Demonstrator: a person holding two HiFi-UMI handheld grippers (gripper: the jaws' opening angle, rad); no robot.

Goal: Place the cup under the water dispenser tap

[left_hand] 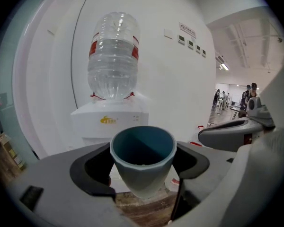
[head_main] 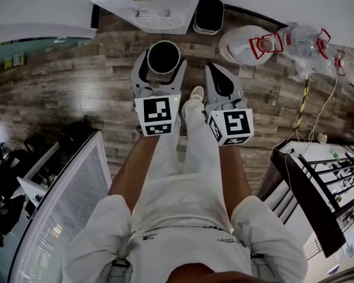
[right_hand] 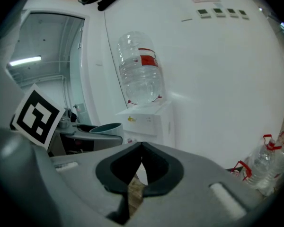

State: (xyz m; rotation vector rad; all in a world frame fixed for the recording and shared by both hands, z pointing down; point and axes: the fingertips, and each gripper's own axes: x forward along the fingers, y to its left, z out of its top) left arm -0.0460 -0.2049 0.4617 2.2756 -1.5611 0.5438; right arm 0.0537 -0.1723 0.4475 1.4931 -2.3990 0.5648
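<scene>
A teal faceted cup (left_hand: 143, 174) is gripped upright by the left gripper (head_main: 163, 62), in front of and apart from the white bottle-topped water dispenser (left_hand: 109, 121); the right gripper (right_hand: 141, 151) is clenched, empty.

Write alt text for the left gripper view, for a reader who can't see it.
A teal cup sits upright, clamped between the jaws of the left hand-held gripper. Beyond it stands a white water dispenser topped with a clear bottle, against a white wall.
</scene>
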